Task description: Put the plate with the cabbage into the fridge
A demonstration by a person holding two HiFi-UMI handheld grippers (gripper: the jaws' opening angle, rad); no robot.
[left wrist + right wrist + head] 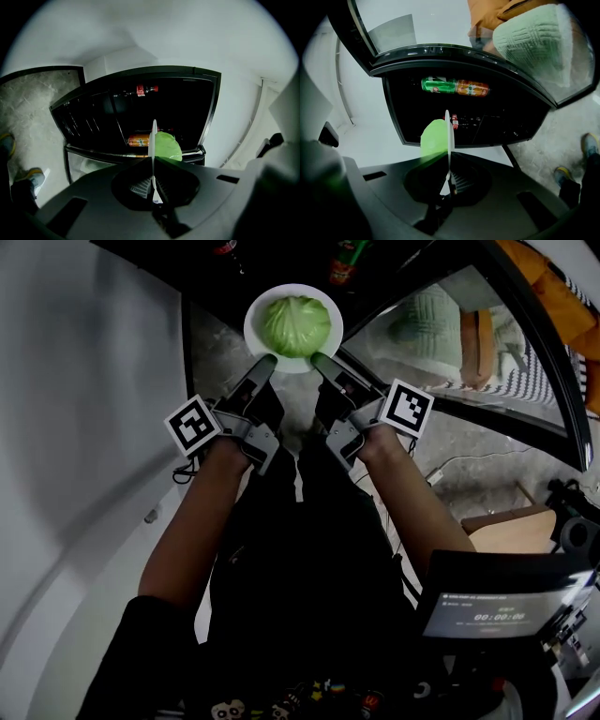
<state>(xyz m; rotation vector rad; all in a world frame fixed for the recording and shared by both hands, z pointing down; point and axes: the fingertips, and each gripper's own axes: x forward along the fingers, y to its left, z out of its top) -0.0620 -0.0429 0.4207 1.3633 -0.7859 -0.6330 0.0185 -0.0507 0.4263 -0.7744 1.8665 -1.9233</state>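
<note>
A white plate (pixel 260 310) carries a green cabbage (pixel 296 324) and is held out in front of the open dark fridge (pixel 291 261). My left gripper (pixel 265 365) is shut on the plate's near left rim and my right gripper (pixel 321 362) is shut on its near right rim. In the left gripper view the plate (pixel 153 140) shows edge-on between the jaws, with the cabbage (pixel 168 146) to its right. The right gripper view has the plate (pixel 447 133) edge-on and the cabbage (pixel 432 137) to its left.
Bottles and cans lie on the fridge shelves: a red-capped bottle (pixel 145 88), an orange can (pixel 138 139), a green bottle (pixel 438 85), an orange bottle (pixel 472 88). The open glass door (pixel 487 343) stands to the right. A grey wall (pixel 84 409) runs along the left. A screen (pixel 497 610) sits at lower right.
</note>
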